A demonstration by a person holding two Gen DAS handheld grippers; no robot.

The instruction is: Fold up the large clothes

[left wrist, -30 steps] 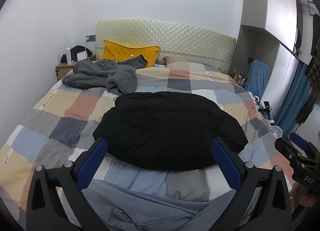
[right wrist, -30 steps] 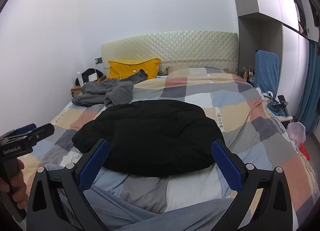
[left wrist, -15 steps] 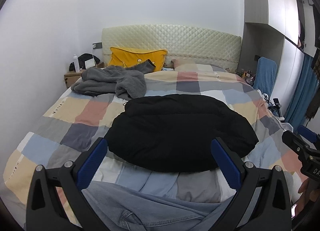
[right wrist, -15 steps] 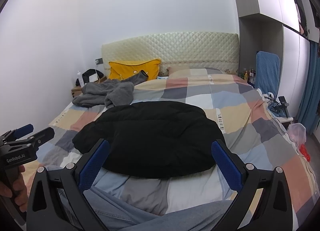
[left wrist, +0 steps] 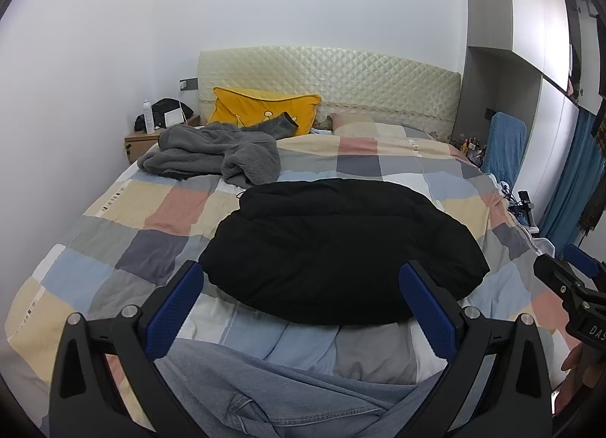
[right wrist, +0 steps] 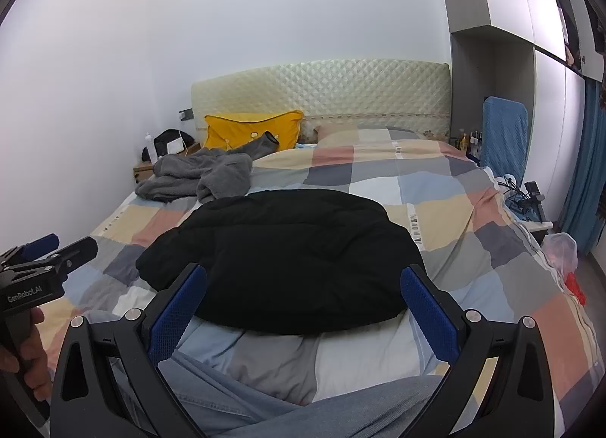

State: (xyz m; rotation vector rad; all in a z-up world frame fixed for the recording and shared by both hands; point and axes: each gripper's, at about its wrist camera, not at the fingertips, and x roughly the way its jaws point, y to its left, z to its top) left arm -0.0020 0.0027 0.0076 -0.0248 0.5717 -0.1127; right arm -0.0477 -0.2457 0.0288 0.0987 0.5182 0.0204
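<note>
My left gripper (left wrist: 301, 299) and right gripper (right wrist: 303, 299) gape wide, empty, before the black jacket (left wrist: 341, 252); only the right view shows a red bag (right wrist: 573, 286) beyond it.

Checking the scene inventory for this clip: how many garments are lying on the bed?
3: a black jacket mid-bed, a grey fleece garment near the yellow pillow, and a denim garment at the near edge. More may be hidden.

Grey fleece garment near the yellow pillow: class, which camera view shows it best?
The left wrist view: the grey fleece garment appears larger, with clear folds. The right wrist view shows it smaller, further left.
</note>
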